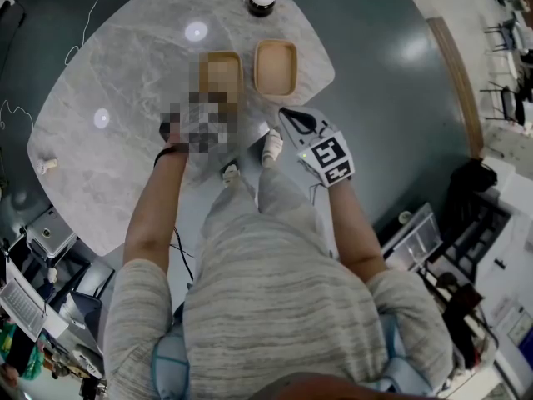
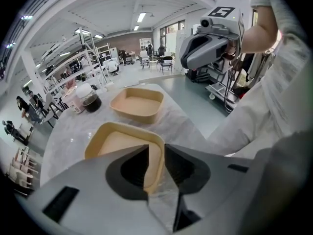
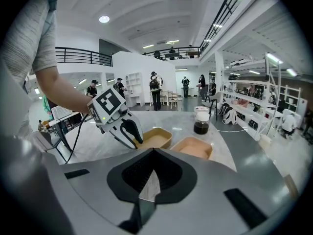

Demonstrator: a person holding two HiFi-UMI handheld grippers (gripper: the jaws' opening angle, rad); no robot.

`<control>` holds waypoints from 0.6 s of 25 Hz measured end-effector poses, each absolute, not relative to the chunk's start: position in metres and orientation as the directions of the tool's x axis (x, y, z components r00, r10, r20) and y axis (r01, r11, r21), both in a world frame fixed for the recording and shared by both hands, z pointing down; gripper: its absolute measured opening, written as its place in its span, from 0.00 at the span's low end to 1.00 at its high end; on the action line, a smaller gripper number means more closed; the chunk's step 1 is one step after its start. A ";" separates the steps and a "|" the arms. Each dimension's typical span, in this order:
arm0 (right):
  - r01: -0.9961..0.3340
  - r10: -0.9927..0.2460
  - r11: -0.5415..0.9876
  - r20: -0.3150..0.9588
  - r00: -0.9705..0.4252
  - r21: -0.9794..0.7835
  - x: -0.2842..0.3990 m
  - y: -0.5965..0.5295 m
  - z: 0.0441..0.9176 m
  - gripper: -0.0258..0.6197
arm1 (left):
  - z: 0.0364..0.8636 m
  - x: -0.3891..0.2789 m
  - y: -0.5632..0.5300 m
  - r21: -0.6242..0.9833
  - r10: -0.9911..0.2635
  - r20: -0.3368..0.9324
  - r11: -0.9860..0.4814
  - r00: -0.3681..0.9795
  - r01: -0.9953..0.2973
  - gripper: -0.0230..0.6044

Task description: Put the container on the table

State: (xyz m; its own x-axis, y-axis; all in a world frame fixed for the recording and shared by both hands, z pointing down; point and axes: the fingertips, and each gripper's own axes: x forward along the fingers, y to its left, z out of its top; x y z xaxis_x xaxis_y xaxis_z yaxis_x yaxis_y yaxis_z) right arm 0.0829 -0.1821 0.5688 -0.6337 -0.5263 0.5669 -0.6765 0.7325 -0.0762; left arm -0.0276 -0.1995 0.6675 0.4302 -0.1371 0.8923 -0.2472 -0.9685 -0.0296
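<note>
On marble table (image 1: 125,73): container (image 1: 276,67), jar (image 1: 261,0) | 2nd container (image 2: 115,146) in left claw (image 2: 156,150) | teal floor (image 1: 375,82)

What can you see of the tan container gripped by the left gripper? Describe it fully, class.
The tan container is a shallow, open rectangular tray with rounded corners and a thin raised rim. Its material looks matte, like plastic or moulded fibre. It is empty and lies level, apparently resting on the marble table. The left gripper has its fingers shut on the rim near a corner, one inside and one outside. A second, pinker container sits just beyond it, apart.
</note>
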 end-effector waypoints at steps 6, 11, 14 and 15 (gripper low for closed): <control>-0.675 -0.530 0.735 0.559 -0.637 -0.073 0.079 -0.180 0.563 0.04 | 0.645 -0.026 -0.206 -0.068 -0.211 0.849 -0.953 0.484 -0.297 0.17; -0.666 -0.533 0.743 0.546 -0.646 -0.064 0.072 -0.176 0.554 0.04 | 0.626 -0.026 -0.202 -0.073 -0.262 0.806 -0.934 0.531 -0.350 0.17; -0.665 -0.534 0.744 0.541 -0.650 -0.065 0.069 -0.170 0.549 0.04 | 0.616 -0.026 -0.194 -0.044 -0.275 0.775 -0.922 0.570 -0.385 0.17; -0.666 -0.536 0.743 0.534 -0.654 -0.069 0.067 -0.168 0.546 0.04 | 0.612 -0.026 -0.191 -0.031 -0.279 0.761 -0.917 0.585 -0.397 0.17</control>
